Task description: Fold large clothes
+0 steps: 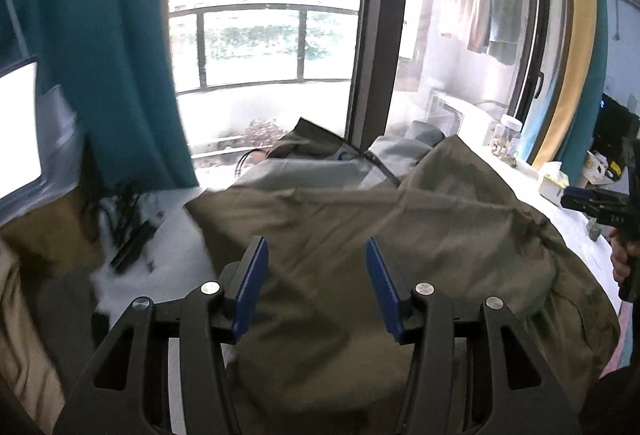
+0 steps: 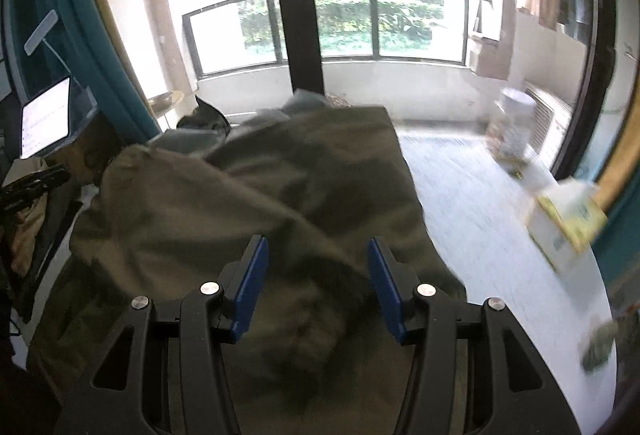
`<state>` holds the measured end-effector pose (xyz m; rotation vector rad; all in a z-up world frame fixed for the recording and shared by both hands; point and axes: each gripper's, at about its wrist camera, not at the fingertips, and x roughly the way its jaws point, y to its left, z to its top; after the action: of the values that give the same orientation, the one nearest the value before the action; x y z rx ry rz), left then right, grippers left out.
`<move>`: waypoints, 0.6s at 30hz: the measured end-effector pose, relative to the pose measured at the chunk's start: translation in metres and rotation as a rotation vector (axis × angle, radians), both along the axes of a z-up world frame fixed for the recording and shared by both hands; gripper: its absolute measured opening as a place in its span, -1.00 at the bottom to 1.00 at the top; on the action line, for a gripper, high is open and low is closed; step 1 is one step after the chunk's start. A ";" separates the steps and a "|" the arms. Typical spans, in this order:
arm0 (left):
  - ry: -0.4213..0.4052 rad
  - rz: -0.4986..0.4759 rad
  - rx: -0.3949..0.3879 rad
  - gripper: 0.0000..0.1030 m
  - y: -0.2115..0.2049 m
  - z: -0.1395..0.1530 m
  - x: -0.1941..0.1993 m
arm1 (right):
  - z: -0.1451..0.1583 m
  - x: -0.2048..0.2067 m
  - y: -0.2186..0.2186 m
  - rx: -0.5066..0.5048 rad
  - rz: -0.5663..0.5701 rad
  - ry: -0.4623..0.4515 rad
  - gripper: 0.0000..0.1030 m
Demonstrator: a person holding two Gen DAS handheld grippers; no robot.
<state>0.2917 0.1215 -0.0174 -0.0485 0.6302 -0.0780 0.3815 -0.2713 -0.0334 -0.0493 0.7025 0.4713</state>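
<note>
Between the blue pads of the left gripper (image 1: 316, 289) and the right gripper (image 2: 318, 289), both gaping with nothing held, lies the rumpled olive-green fabric garment (image 1: 360, 235), its near edge cut off. At two o'clock, a blurred yellow-and-white carton (image 2: 566, 225) sits on the white table (image 2: 480, 219).

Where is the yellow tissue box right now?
In the right wrist view the yellow tissue box sits on the white table, far right, just in front of the clear jar and right of the olive jacket.
</note>
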 end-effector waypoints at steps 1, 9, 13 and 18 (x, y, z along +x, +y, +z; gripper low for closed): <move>0.001 -0.005 -0.009 0.05 -0.001 -0.003 0.008 | 0.001 0.008 0.005 0.000 0.004 -0.003 0.01; 0.059 0.011 -0.074 0.05 -0.002 -0.042 0.080 | 0.011 0.087 0.060 -0.052 0.052 -0.029 0.01; 0.046 0.053 -0.092 0.05 0.013 -0.049 0.108 | 0.024 0.129 0.089 -0.102 0.069 -0.072 0.01; 0.097 0.090 -0.179 0.05 0.029 -0.084 0.120 | 0.020 0.195 0.118 -0.130 0.056 -0.049 0.01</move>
<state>0.4118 0.1510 -0.1012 -0.2545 0.7157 -0.0450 0.5763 -0.1537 -0.0133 -0.2022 0.6843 0.4756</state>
